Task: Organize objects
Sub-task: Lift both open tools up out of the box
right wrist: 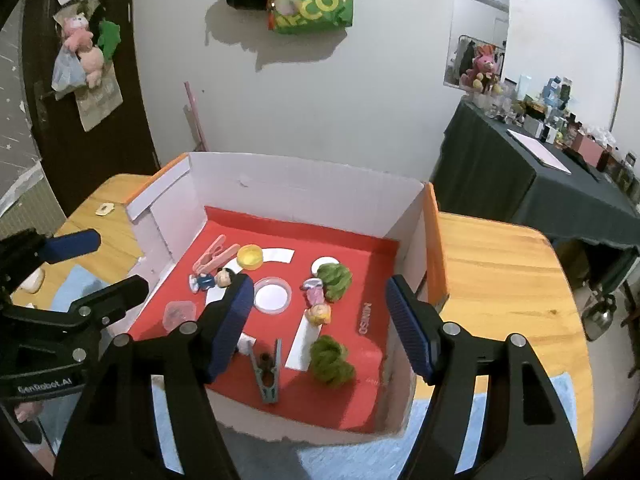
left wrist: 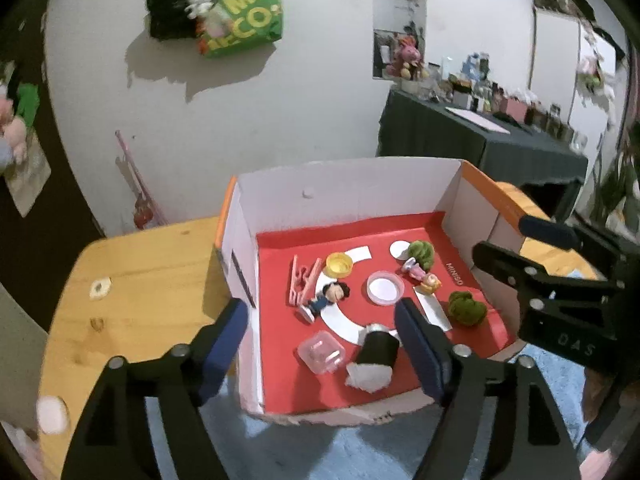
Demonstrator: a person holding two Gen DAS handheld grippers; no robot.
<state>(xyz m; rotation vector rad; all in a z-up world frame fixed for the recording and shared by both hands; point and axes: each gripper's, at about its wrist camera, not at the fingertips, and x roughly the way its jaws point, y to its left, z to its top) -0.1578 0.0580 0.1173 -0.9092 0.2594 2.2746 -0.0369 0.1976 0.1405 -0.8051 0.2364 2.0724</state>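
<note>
So both grippers are hovering over the near edge of the cardboard box (right wrist: 304,184), the one with the red liner, sitting on the wooden table (right wrist: 500,272). The left gripper (left wrist: 322,344) has its jaws spread wide with nothing between them, and the right gripper (right wrist: 320,324) is the same, gaping and empty.

Everything to be sorted looks like it's already lying in the box. In the right wrist view: pink clothespin (right wrist: 212,258) and yellow cap (right wrist: 250,257) toward the upper left of the liner, a little boy figure (right wrist: 210,280) just below them, a round clear lid (right wrist: 273,295) mid-frame, a girl figure (right wrist: 318,302) right of it, 2 green fuzzy balls (right wrist: 335,276) (the other lower, near the front wall), a grey clothespin (right wrist: 267,376) at the bottom of the liner, and a small clear container (right wrist: 179,314) on the left. The left wrist view also shows a black-and-white roll thing (left wrist: 374,360) at the front, can't tell what it is.

My guess is we're between picks, choosing the next item. The grey clothespin and the lower green ball are the closest to the right gripper's reach, so the next move probably calls for dropping down inside the walls and lining the fingers up across something narrow. The clothespin lies flat, so the pinch has to come in low without scraping the liner
</note>
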